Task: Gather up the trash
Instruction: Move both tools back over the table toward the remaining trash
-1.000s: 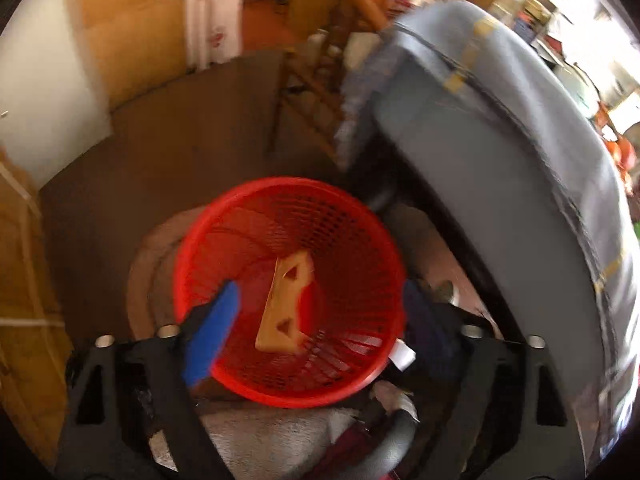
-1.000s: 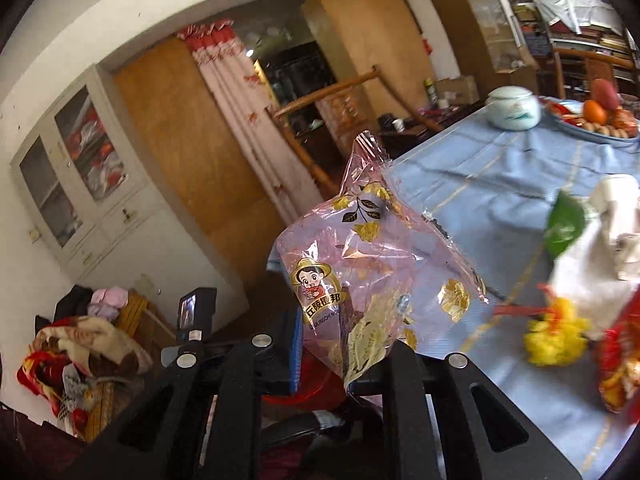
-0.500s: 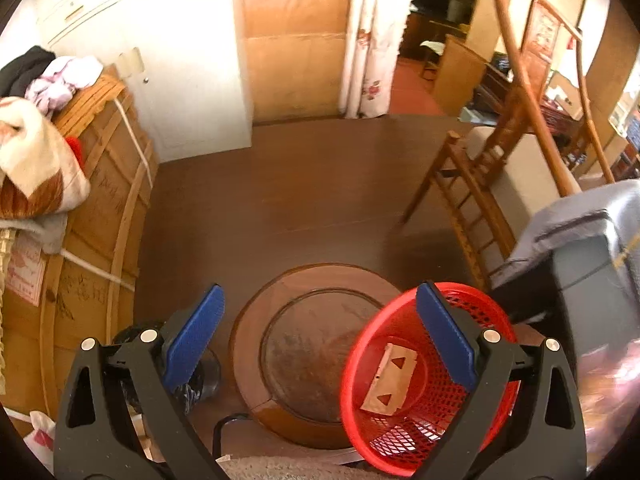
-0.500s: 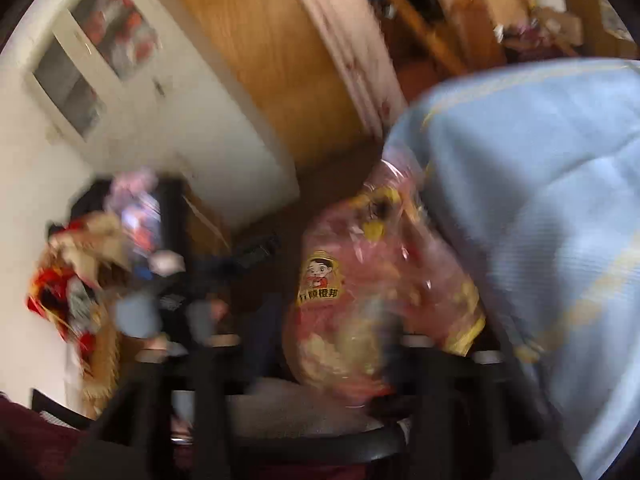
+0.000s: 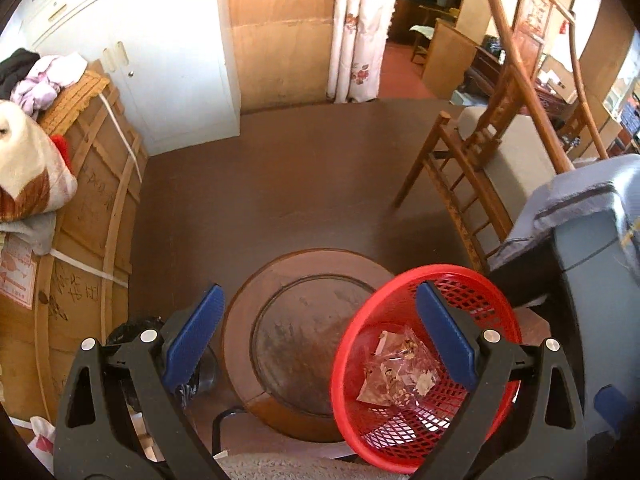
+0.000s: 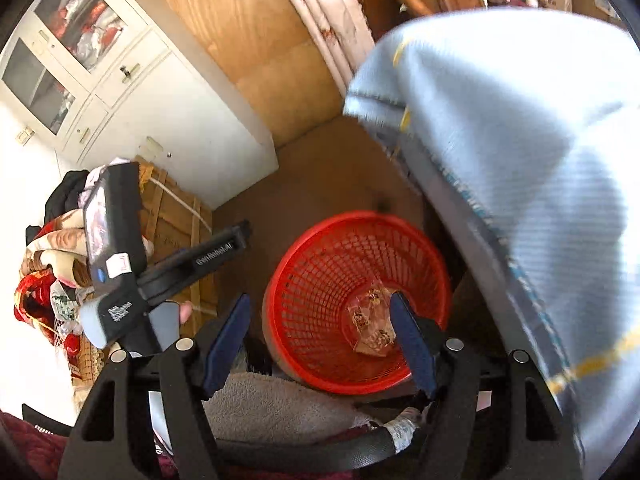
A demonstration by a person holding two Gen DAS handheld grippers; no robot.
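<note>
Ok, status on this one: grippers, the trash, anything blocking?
Both grippers open, empty: left gripper, right gripper. Plastic wrapper lies inside red basket. Nothing blocking the basket.

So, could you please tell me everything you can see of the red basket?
The red basket is round, of plastic mesh with a solid rim, and stands upright on the brown floor beside the table's blue cloth. A crumpled clear wrapper lies in its bottom. Nothing grips it.

You've got warm daylight everywhere, blown out at the upper right. Heavy fisheye bending and dark corners; the blue tablecloth point(image 6: 520, 152) smears with motion blur in your right wrist view.
</note>
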